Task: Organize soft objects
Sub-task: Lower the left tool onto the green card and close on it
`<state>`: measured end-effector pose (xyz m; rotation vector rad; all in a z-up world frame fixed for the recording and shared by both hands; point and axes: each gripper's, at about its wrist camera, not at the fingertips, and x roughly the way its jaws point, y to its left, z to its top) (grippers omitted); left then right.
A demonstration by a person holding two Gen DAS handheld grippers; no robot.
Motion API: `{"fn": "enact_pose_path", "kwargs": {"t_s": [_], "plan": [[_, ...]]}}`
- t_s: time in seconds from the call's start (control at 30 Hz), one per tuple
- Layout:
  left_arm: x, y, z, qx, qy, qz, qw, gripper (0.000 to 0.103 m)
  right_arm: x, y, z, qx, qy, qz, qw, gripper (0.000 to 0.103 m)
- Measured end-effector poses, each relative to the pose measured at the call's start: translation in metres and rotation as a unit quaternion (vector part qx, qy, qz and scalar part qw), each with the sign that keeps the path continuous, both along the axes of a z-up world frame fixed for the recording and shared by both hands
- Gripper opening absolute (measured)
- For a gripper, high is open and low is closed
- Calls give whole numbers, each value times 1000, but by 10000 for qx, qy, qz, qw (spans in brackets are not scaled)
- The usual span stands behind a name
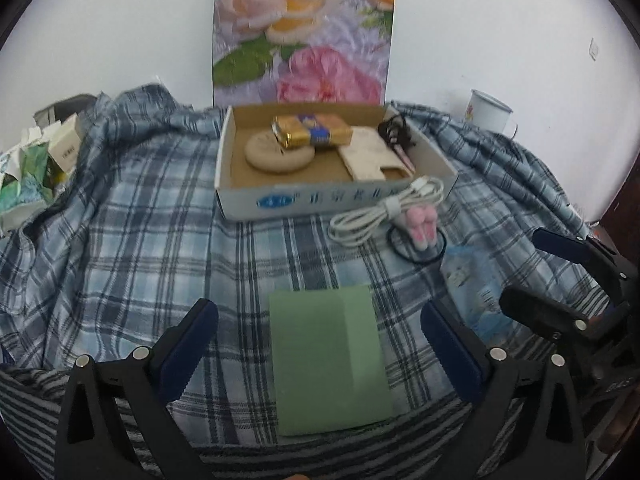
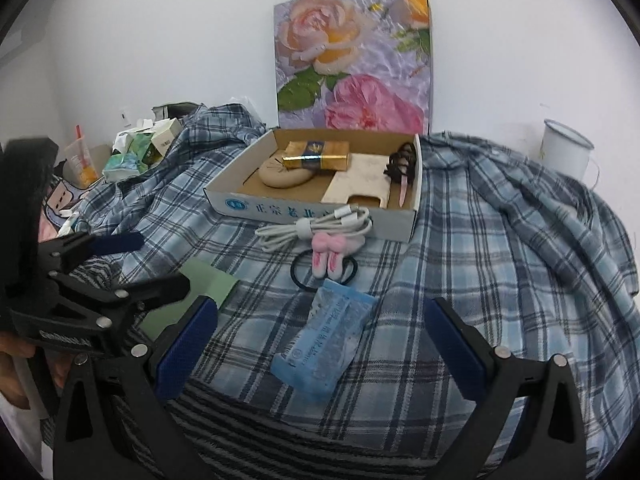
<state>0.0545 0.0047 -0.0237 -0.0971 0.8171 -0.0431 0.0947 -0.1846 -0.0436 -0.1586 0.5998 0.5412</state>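
A flat green cloth (image 1: 330,358) lies on the plaid blanket between the fingers of my open left gripper (image 1: 320,320). A blue tissue pack (image 2: 326,342) lies between the fingers of my open right gripper (image 2: 322,316); it also shows in the left wrist view (image 1: 474,292). A coiled white cable (image 2: 316,226), a pink bunny hair tie (image 2: 328,260) on a black band, and a cardboard box (image 2: 316,216) sit further back. The box holds a round beige cushion (image 2: 282,176), a gold pack (image 2: 318,156), a cream phone case (image 2: 360,184) and a dark hair clip (image 2: 400,168).
A floral panel (image 2: 352,60) leans on the wall behind the box. A white enamel mug (image 2: 564,150) stands back right. Paper clutter and small boxes (image 1: 36,168) lie at the left, with a drink cup (image 2: 80,158). The plaid blanket (image 1: 160,220) is rumpled around the edges.
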Motion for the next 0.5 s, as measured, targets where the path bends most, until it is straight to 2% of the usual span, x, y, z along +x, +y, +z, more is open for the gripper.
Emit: {"fn": "enact_pose_path", "kwargs": {"t_s": [0.17,0.3,0.5], "plan": [[9,1,-13,-75,215,-19,9997,103,8,-2,-12,46,309,8,9995,103],[17,-1,-25,-15,488,-42,9988,103,14,-13,-14,365,509,17,9980,103],[25,-8,-37,287,671,56,9973,102,20,-23,-17,647,714,-55,9953,103]]}}
